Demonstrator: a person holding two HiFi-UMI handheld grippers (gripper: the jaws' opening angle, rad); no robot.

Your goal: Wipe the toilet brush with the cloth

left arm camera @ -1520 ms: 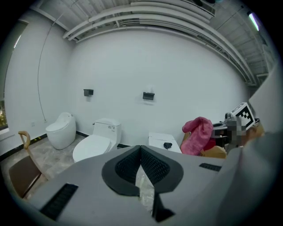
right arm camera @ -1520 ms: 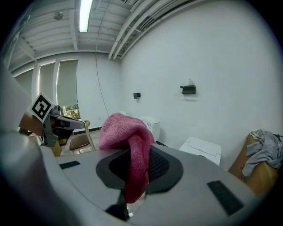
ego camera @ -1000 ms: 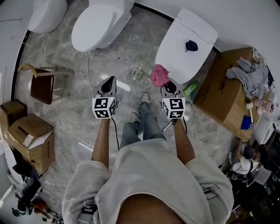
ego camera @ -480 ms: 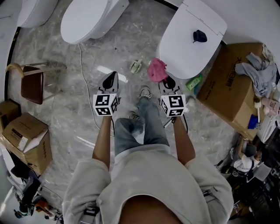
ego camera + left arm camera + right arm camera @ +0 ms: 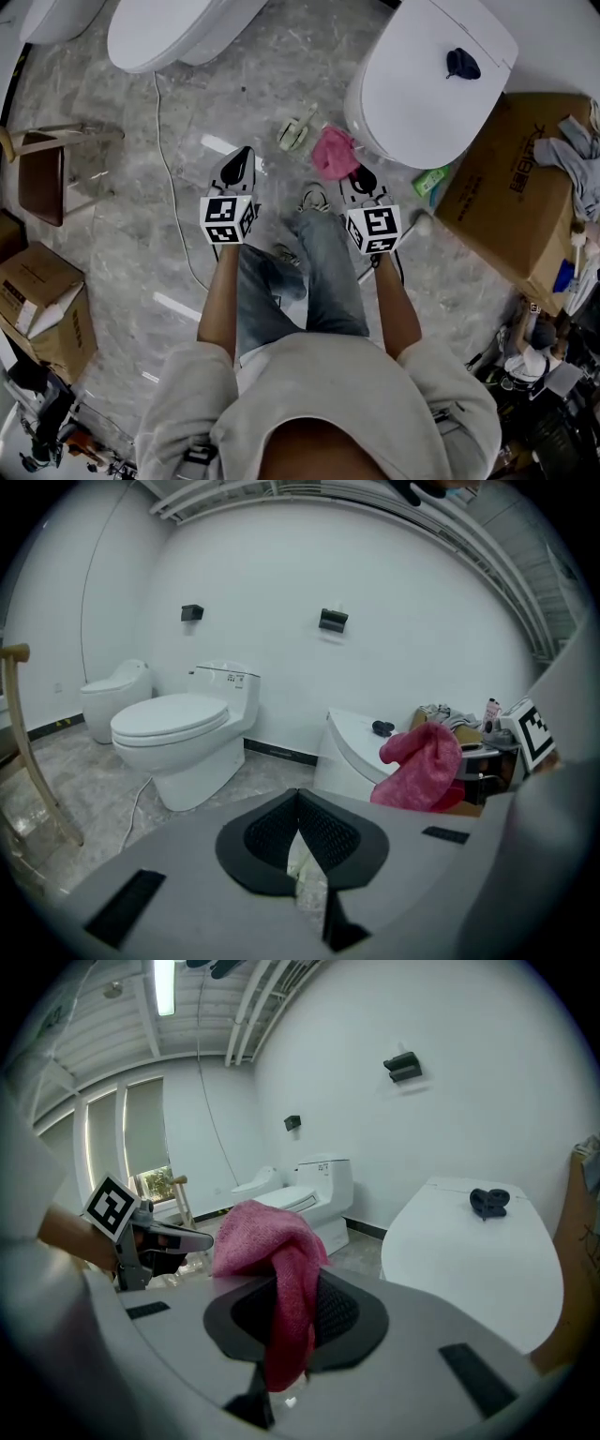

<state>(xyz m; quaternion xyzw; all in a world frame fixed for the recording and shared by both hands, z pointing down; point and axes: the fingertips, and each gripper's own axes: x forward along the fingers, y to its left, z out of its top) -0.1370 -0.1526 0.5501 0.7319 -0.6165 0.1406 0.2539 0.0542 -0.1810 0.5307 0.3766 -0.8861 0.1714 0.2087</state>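
Note:
A pink cloth hangs from my right gripper, which is shut on it; in the right gripper view the cloth drapes over the closed pads of that gripper. My left gripper is held level beside it at the left, jaws together with nothing gripped. A small pale brush-like object lies on the marble floor between and just beyond the two grippers. The cloth also shows at the right of the left gripper view.
A white toilet stands far left and a second closed toilet lid with a small dark item far right. A cardboard box, a green bottle, a brown chair, a floor cable and boxes surround me.
The person has stepped forward, so the toilets and the floor object lie closer to the grippers. Both grippers keep their pose and the cloth stays in the right one.

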